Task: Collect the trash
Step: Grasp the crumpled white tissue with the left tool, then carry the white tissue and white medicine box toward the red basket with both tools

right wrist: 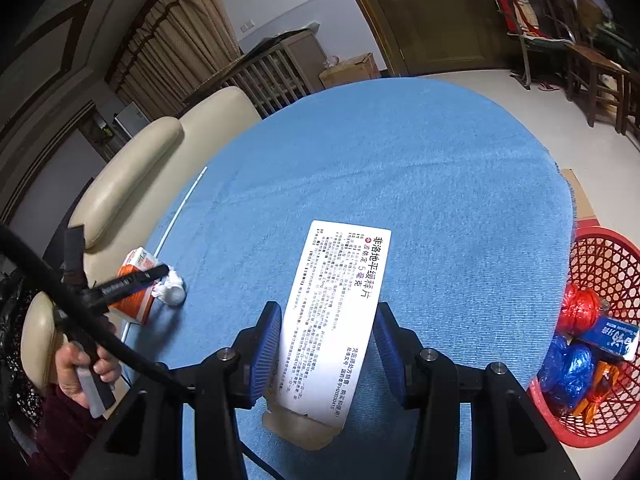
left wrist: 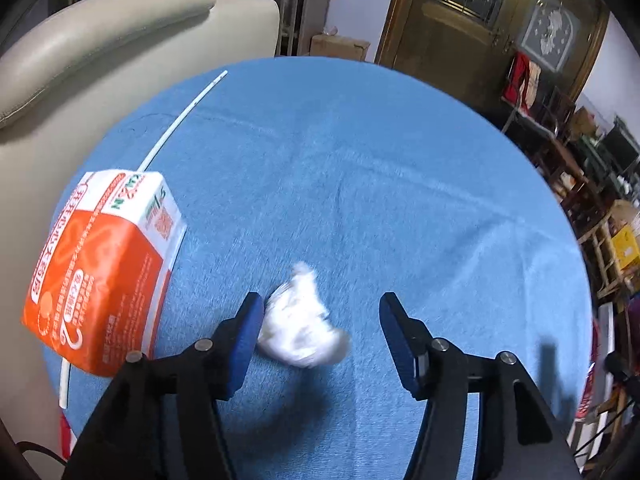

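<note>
A crumpled white tissue (left wrist: 301,320) lies on the blue tablecloth (left wrist: 360,184), between the open jaws of my left gripper (left wrist: 320,312) and close to its left finger. It also shows in the right wrist view (right wrist: 171,289). An orange and white carton (left wrist: 104,268) stands just left of it. My right gripper (right wrist: 326,320) has a white medicine box (right wrist: 334,312) with black print between its fingers, which stand at the box's two sides; the box sits at the table's near edge.
A red mesh basket (right wrist: 596,260) with red, blue and orange trash stands on the floor at the right of the table. A white straw (left wrist: 176,124) lies along the table's left edge. A cream sofa (left wrist: 100,52) is behind it.
</note>
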